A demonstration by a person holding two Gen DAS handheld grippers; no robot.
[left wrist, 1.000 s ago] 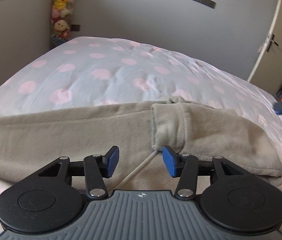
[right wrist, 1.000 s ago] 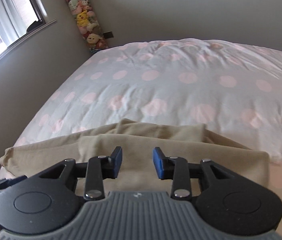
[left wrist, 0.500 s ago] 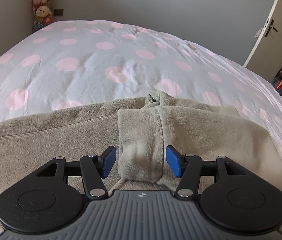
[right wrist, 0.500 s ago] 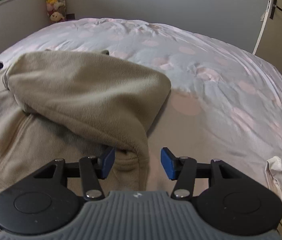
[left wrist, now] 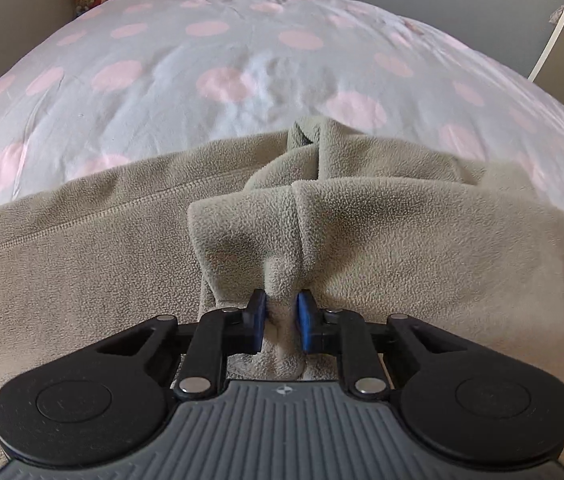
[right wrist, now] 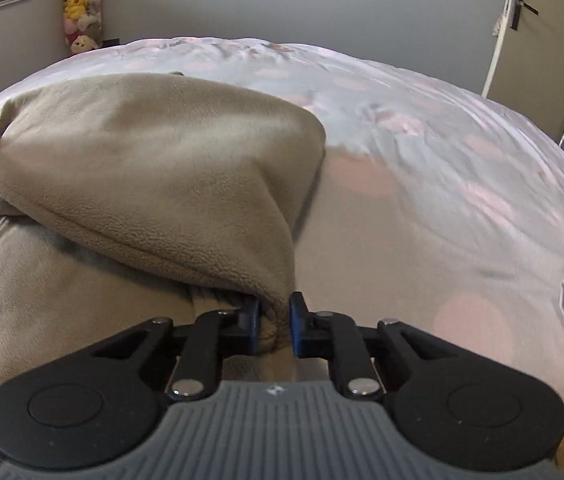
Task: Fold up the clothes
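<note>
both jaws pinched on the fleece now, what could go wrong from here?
1. The left gripper bites only a narrow ridge of the beige fleece; it may slip out on lifting.
2. The right gripper holds a thick folded corner, so an inner layer might drop free.
3. Dragging could rumple the spotted duvet.

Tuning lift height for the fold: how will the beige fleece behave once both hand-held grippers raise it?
Likely floppy: the fleece bunches into a ridge between the left hand-held gripper pads. It will probably drape and sag between the two grips, since its layers already slump on the bed. Slipping seems unlikely: the nap is fuzzy where the right hand-held gripper pinches it.
</note>
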